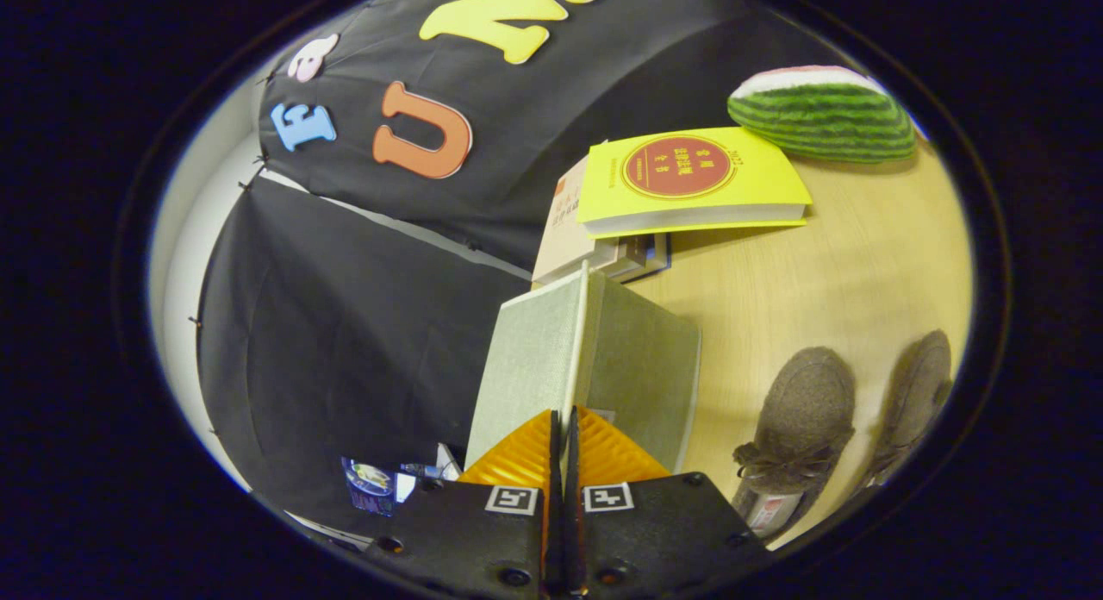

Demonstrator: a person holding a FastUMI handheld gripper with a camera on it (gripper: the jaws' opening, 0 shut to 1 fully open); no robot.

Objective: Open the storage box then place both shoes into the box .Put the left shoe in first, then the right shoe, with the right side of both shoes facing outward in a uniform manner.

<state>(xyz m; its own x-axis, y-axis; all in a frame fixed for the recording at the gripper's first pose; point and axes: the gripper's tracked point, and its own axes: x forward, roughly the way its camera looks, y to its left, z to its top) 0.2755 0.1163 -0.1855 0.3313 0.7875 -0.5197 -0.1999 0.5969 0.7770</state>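
While the tool has its orange fingers pressed together on the thin edge of the storage box's lid, the lid stands raised, so opening looks under way. Box body sits on the counter. Both grey shoes lie just beside it on the counter; neither is loaded yet.

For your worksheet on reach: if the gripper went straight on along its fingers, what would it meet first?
Probably the box: the shut gripper points at its raised edge, just ahead of the fingertips. Whether they already touch is unclear.
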